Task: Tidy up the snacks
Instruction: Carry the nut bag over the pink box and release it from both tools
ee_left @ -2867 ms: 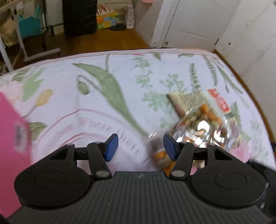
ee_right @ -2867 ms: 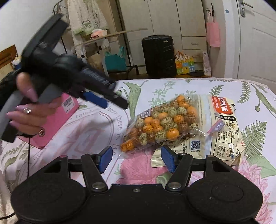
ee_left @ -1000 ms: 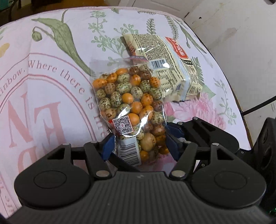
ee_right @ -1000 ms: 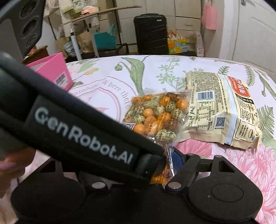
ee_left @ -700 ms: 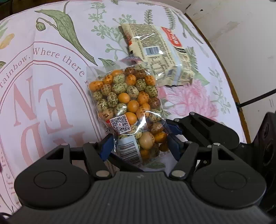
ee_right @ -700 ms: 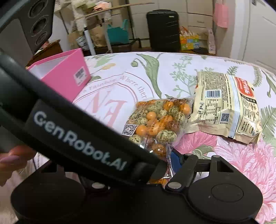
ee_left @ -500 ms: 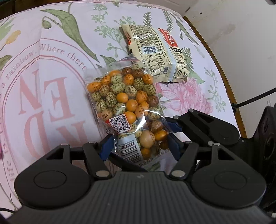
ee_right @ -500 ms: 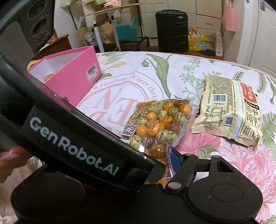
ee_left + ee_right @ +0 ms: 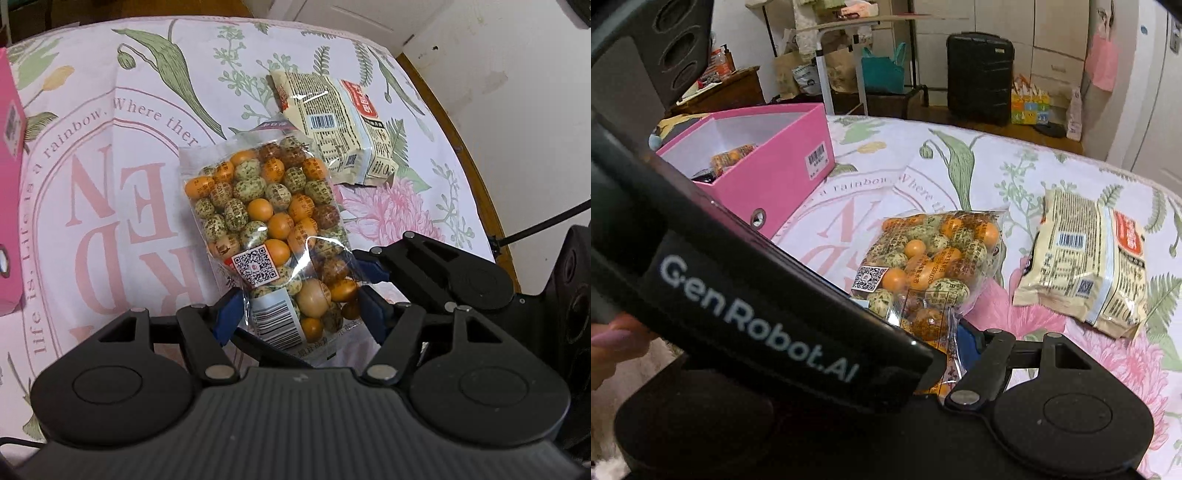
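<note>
A clear bag of orange and green candies [image 9: 266, 221] is held above the flowered tablecloth [image 9: 110, 184]. My left gripper [image 9: 297, 315] is shut on the bag's near end. My right gripper [image 9: 369, 275] comes in from the right and its blue fingertip [image 9: 373, 267] touches the same end; its jaws also close on the bag [image 9: 923, 266] in the right wrist view, where the left gripper's body hides the left finger. A beige snack packet [image 9: 332, 118] lies on the cloth beyond the bag, also in the right wrist view [image 9: 1086, 262].
A pink open box [image 9: 768, 166] with a snack bag inside stands on the cloth at the left; its corner shows in the left wrist view [image 9: 9, 184]. The table's wooden edge [image 9: 476, 177] and a wall are on the right. A black suitcase [image 9: 979, 77] stands beyond.
Both grippers have lifted the candy bag off the cloth and carried it leftward, toward the pink box. The beige packet stays where it lay.
</note>
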Available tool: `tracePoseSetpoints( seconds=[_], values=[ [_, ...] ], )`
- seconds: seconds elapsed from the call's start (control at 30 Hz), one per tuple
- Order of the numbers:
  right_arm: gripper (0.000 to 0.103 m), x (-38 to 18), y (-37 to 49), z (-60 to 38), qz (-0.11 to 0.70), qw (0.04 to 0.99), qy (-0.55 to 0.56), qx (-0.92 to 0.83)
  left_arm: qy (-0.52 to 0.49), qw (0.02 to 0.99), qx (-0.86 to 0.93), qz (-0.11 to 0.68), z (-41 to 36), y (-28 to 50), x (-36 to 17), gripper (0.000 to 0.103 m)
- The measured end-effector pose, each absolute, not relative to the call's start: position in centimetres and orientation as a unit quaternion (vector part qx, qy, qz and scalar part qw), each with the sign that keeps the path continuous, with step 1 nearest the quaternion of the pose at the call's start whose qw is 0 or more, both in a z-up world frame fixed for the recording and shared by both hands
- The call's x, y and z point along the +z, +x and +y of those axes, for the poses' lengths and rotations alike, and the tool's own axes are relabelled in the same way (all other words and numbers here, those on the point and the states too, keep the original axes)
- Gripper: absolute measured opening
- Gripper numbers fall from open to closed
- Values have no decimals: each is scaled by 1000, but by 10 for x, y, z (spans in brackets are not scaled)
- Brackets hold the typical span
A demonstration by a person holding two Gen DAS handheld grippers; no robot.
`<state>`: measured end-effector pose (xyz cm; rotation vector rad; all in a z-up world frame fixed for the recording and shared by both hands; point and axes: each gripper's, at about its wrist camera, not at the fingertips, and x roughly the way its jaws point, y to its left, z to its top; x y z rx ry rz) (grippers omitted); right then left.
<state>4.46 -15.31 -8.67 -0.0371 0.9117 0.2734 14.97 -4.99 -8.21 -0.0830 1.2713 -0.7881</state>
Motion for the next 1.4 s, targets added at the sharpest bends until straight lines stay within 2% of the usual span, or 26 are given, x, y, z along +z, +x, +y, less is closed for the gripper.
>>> tracePoseSetpoints(
  seconds=[0.43,0.63,0.87,1.07,1.3,1.4],
  values=[
    [77,-51,57,-125,397,898,-74,176,-76,777,-339,525,-9,139,-43,67],
    [77,-30,82,-85,353,896,-97,250,-89,813,-285,500,40,147,-15,67],
    [78,-16,118,-14,273,872,-204,350,-140,841,-204,481,122,173,10,67],
    [77,-20,175,28,285,847,-193,406,-195,851,-149,464,186,210,-4,67],
    [78,-47,184,78,280,812,-250,446,-269,826,-83,488,243,223,-33,68],
    [83,-56,190,92,270,808,-256,457,-273,829,-52,486,254,226,-45,69]
  ],
)
